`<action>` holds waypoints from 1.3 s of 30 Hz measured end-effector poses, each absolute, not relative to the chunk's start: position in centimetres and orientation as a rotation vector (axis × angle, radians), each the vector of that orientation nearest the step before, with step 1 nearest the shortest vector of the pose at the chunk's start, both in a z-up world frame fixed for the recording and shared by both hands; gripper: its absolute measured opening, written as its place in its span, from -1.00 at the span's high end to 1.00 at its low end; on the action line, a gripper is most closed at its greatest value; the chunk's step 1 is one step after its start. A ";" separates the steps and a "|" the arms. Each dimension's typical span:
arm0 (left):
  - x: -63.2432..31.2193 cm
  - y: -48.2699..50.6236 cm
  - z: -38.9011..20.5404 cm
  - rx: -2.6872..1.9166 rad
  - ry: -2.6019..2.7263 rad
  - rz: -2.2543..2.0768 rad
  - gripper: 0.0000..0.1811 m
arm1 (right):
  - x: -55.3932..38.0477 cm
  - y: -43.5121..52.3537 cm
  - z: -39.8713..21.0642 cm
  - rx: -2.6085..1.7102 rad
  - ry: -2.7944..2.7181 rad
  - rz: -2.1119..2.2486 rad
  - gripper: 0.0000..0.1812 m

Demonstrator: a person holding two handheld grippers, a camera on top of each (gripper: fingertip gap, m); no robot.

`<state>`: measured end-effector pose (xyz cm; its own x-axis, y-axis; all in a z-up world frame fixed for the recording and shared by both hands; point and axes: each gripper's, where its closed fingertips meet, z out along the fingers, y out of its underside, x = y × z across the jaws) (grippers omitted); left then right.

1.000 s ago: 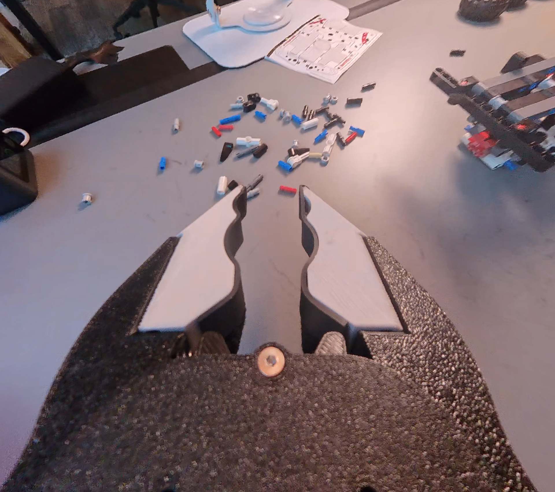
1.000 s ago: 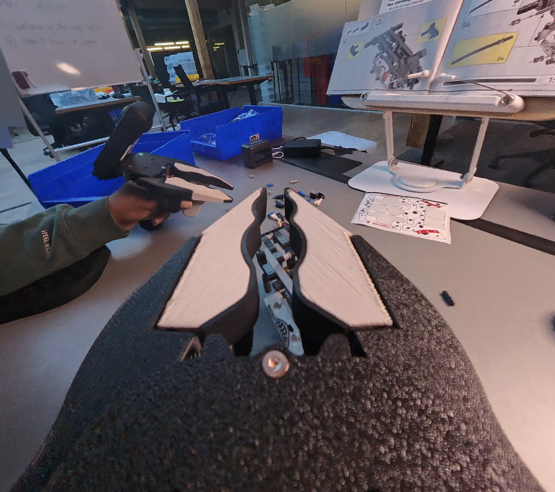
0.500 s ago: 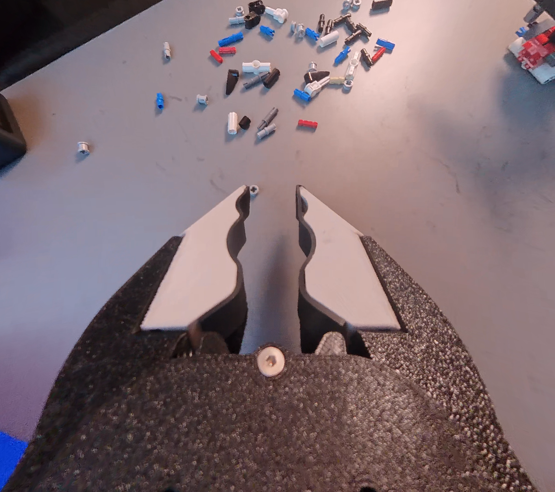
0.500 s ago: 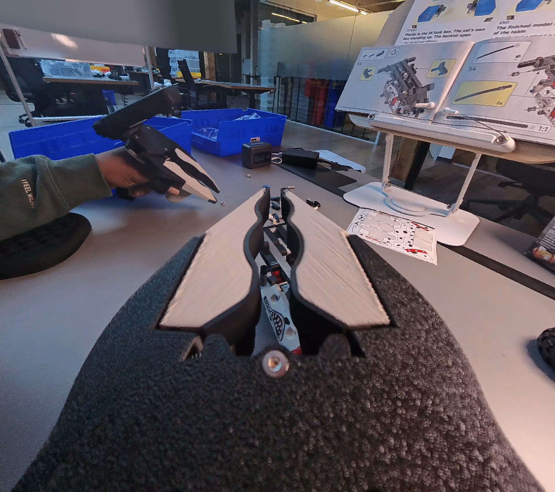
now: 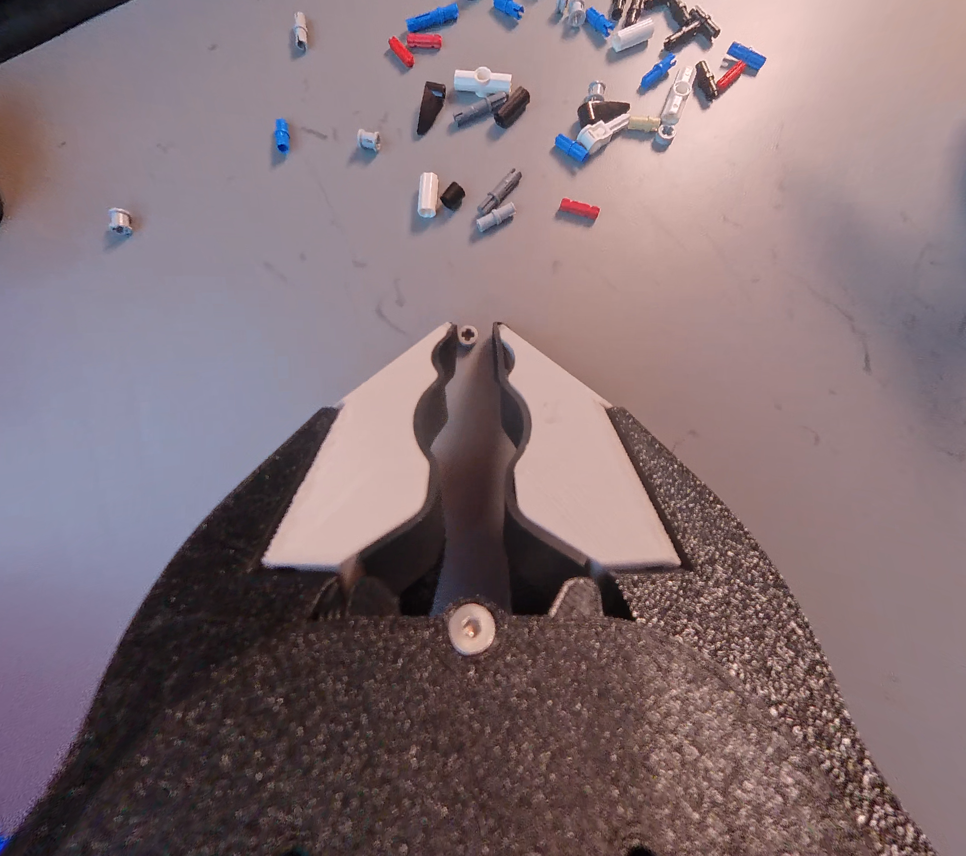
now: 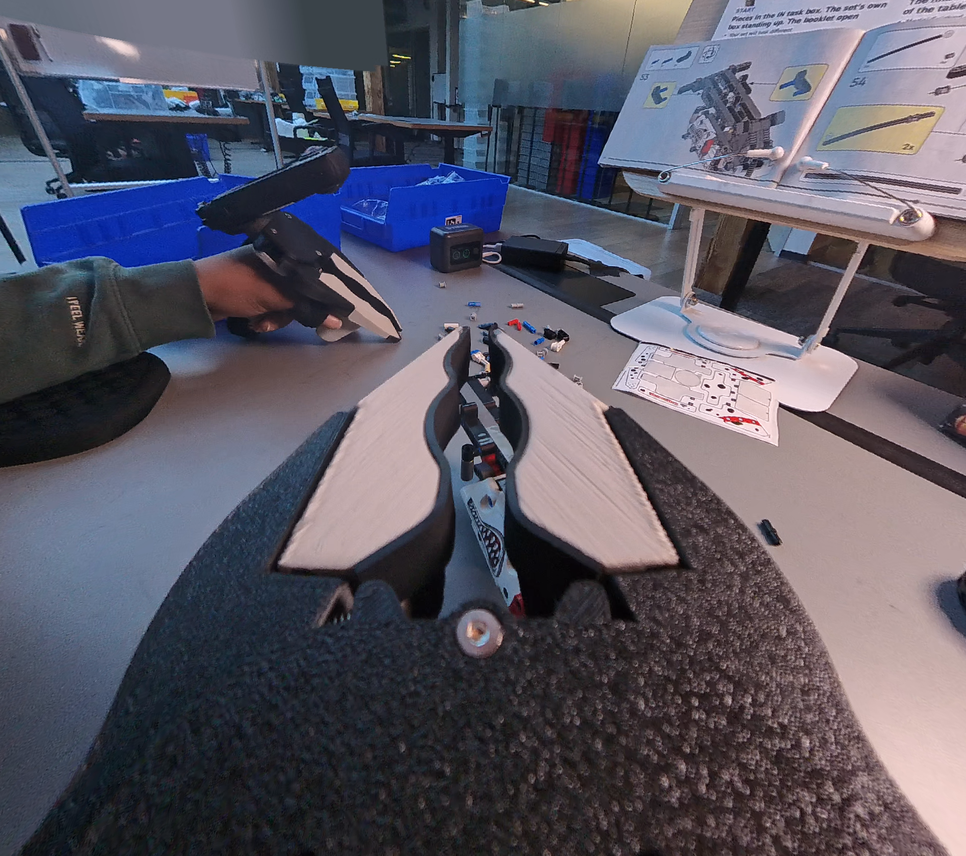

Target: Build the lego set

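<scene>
The left claw (image 5: 470,334) tips steeply down to the counter (image 5: 209,308), narrowly parted around a small grey bush (image 5: 467,334), while the right claw (image 6: 478,334) stays clenched on the lego model (image 6: 483,433).

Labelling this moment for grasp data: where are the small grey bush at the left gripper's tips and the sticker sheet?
small grey bush (image 5: 467,335), left wrist view, its cross-holed end face.
sticker sheet (image 6: 698,389), right wrist view, its middle.

Dim, cool indoor light; soft shadows on the table (image 5: 784,308); wide-angle bending at edges; slight blur
</scene>
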<state>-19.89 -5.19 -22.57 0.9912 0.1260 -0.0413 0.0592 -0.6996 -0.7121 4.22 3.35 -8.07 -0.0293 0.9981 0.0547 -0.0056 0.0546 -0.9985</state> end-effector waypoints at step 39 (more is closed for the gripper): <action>-18.5 -1.3 -22.4 -2.328 0.027 0.108 0.83 | 4.0 3.2 -9.0 -1.167 -1.291 1.175 0.94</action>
